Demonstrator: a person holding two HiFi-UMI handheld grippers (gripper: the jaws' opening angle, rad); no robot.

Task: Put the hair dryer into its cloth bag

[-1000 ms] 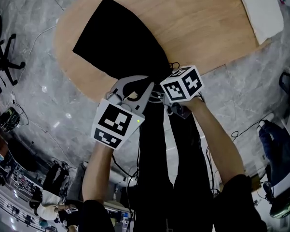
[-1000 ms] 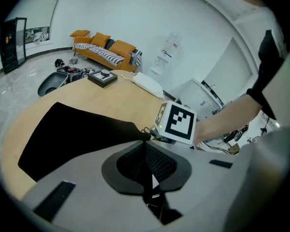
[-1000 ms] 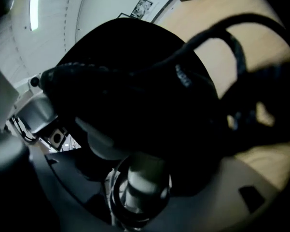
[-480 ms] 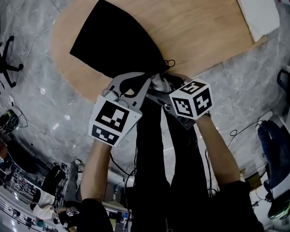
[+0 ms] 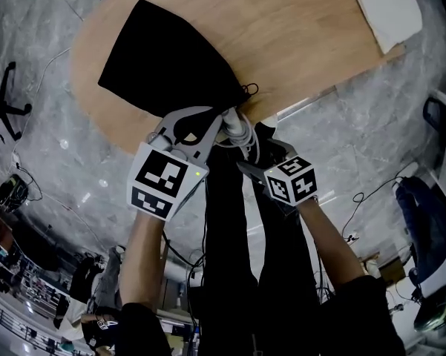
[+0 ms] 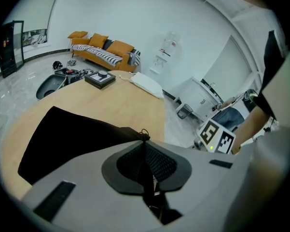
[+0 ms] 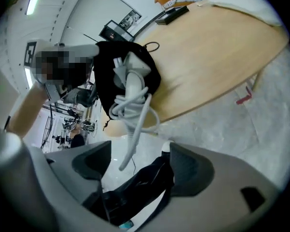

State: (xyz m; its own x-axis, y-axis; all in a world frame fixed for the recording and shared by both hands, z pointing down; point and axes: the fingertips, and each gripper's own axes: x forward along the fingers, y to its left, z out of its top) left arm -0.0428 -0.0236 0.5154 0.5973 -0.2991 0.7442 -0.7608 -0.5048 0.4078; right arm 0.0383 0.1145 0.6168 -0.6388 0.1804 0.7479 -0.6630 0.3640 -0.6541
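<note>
The black cloth bag (image 5: 171,58) lies on the wooden table (image 5: 297,43) with its mouth at the near edge. The white hair dryer (image 5: 236,127), its cord coiled, sticks out of that mouth; its front end is hidden inside. My left gripper (image 5: 221,119) is shut on the bag's mouth edge; in the left gripper view black fabric (image 6: 145,151) is pinched between the pads. My right gripper (image 5: 251,167) hangs off the table, below the dryer. Its jaws have just been opening and stand wide, nothing between them. In the right gripper view the dryer (image 7: 133,74) and cord (image 7: 130,106) lie beyond the open gripper (image 7: 137,166).
A white cushion (image 5: 389,6) lies at the table's far right end. A black device (image 6: 100,79) sits on the far side of the table. The table's curved edge runs just under both grippers, with the person's dark trousers (image 5: 230,258) below. An office chair (image 5: 4,95) stands left.
My right gripper has pulled back from the bag's mouth, down and to the right, off the table edge, leaving the dryer and cord exposed. The left gripper has kept its hold.
</note>
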